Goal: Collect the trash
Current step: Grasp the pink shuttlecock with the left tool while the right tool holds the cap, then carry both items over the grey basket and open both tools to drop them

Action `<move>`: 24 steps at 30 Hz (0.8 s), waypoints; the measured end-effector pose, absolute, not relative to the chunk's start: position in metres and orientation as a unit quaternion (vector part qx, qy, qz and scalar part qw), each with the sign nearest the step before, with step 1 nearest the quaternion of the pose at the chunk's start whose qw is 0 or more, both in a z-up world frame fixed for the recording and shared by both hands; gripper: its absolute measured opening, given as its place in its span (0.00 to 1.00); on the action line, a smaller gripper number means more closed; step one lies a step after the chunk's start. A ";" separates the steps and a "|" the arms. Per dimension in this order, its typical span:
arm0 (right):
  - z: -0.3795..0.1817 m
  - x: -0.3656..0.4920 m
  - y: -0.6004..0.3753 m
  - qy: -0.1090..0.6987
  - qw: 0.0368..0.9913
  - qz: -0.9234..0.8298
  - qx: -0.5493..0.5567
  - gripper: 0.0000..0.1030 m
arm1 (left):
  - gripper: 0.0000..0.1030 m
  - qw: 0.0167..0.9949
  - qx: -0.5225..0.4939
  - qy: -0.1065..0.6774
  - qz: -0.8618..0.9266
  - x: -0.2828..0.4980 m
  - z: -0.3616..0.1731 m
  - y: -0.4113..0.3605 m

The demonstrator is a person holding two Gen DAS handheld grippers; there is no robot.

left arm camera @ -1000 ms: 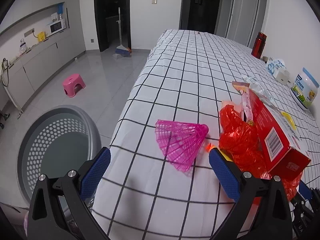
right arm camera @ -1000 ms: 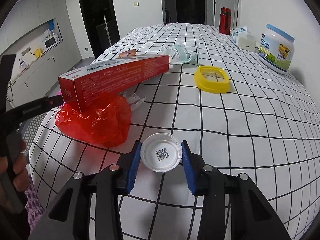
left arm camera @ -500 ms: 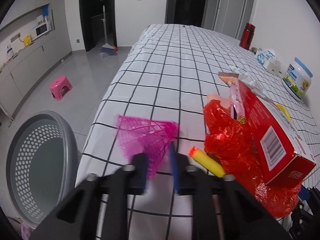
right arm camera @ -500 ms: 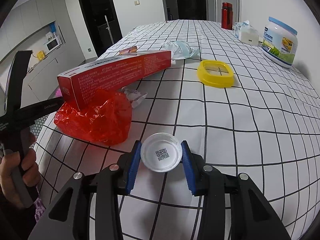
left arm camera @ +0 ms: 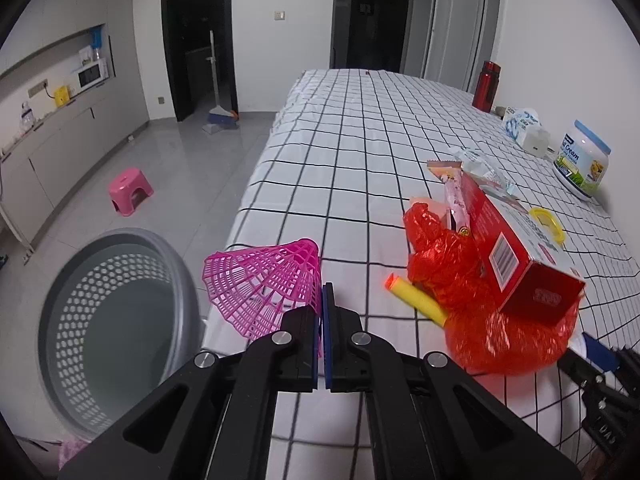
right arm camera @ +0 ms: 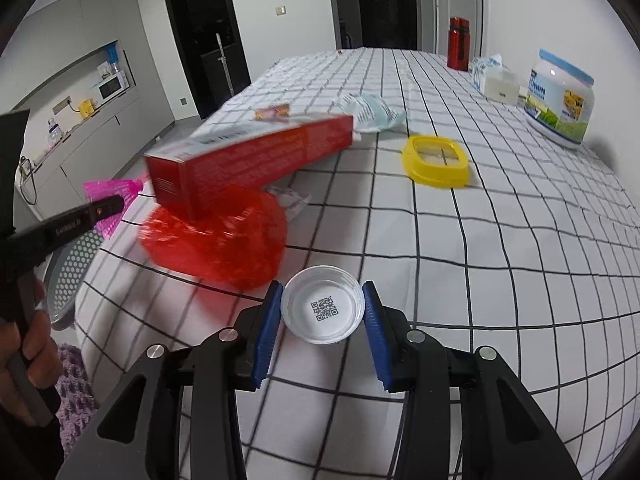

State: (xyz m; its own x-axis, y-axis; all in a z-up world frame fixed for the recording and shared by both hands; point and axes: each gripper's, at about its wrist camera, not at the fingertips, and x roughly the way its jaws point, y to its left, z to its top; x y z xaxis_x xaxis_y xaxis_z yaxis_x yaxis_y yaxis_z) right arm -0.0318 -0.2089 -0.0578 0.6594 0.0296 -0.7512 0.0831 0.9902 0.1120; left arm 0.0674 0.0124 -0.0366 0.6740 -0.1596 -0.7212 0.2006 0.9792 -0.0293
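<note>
My left gripper (left arm camera: 322,300) is shut on the edge of a pink plastic mesh cone (left arm camera: 264,284) and holds it lifted at the table's left edge, beside the grey perforated trash basket (left arm camera: 120,320) on the floor. My right gripper (right arm camera: 323,312) is shut on a white plastic lid (right arm camera: 322,309) with a QR code, just above the checked tablecloth. A red plastic bag (left arm camera: 472,300), a red carton (left arm camera: 516,252) on top of it, and a yellow foam dart (left arm camera: 416,298) lie on the table. The cone also shows in the right wrist view (right arm camera: 112,204).
A yellow lid (right arm camera: 436,160), a crumpled pale wrapper (right arm camera: 372,112), a snack wrapper (left arm camera: 452,188), a cream jar (right arm camera: 560,96), a tissue pack (right arm camera: 496,76) and a red bottle (right arm camera: 458,42) sit farther back. A pink stool (left arm camera: 130,190) stands on the floor.
My left gripper closed on the pink mesh cone and lifted it toward the table edge by the basket. My right gripper kept its hold on the white lid and rose slightly.
</note>
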 end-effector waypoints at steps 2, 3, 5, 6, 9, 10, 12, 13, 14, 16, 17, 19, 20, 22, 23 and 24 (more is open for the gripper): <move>-0.049 -0.036 -0.201 0.406 0.912 -0.006 0.064 0.38 | 0.02 0.917 0.029 0.386 -0.091 0.057 -0.033 0.020; -0.046 -0.037 -0.197 0.404 0.913 -0.002 0.063 0.38 | 0.02 0.918 0.030 0.385 -0.088 0.056 -0.033 0.023; -0.038 -0.041 -0.184 0.397 0.916 0.010 0.055 0.38 | 0.02 0.921 0.034 0.381 -0.077 0.048 -0.031 0.031; -0.035 -0.041 -0.180 0.394 0.918 0.014 0.051 0.38 | 0.02 0.921 0.033 0.380 -0.074 0.046 -0.030 0.035; -0.024 -0.043 -0.160 0.383 0.923 0.030 0.035 0.38 | 0.02 0.924 0.029 0.377 -0.064 0.039 -0.027 0.050; -0.020 -0.042 -0.153 0.380 0.924 0.037 0.032 0.38 | 0.02 0.925 0.029 0.375 -0.057 0.037 -0.026 0.057; -0.013 -0.040 -0.141 0.376 0.925 0.051 0.028 0.38 | 0.02 0.927 0.028 0.372 -0.049 0.034 -0.023 0.068; -0.010 -0.037 -0.133 0.374 0.925 0.061 0.026 0.38 | 0.02 0.927 0.027 0.371 -0.043 0.032 -0.021 0.076; -0.007 -0.034 -0.125 0.372 0.925 0.071 0.024 0.38 | 0.02 0.928 0.025 0.370 -0.036 0.032 -0.020 0.083; -0.004 -0.028 -0.109 0.369 0.925 0.089 0.019 0.38 | 0.02 0.929 0.019 0.370 -0.023 0.031 -0.019 0.099; -0.002 -0.023 -0.097 0.368 0.924 0.102 0.014 0.38 | 0.02 0.928 0.016 0.371 -0.017 0.031 -0.018 0.105; -0.002 -0.013 -0.078 0.367 0.922 0.121 0.005 0.38 | 0.02 0.927 0.010 0.374 -0.004 0.032 -0.020 0.118; -0.004 -0.007 -0.066 0.370 0.920 0.134 0.001 0.38 | 0.02 0.926 0.006 0.377 0.003 0.032 -0.021 0.127; -0.008 0.005 -0.044 0.375 0.914 0.157 -0.003 0.38 | 0.03 0.924 0.000 0.383 0.016 0.033 -0.026 0.143; -0.011 0.010 -0.037 0.377 0.911 0.164 -0.006 0.38 | 0.03 0.922 -0.002 0.387 0.024 0.034 -0.029 0.151; -0.014 0.017 -0.024 0.383 0.907 0.175 -0.011 0.38 | 0.03 0.920 -0.003 0.390 0.030 0.035 -0.031 0.158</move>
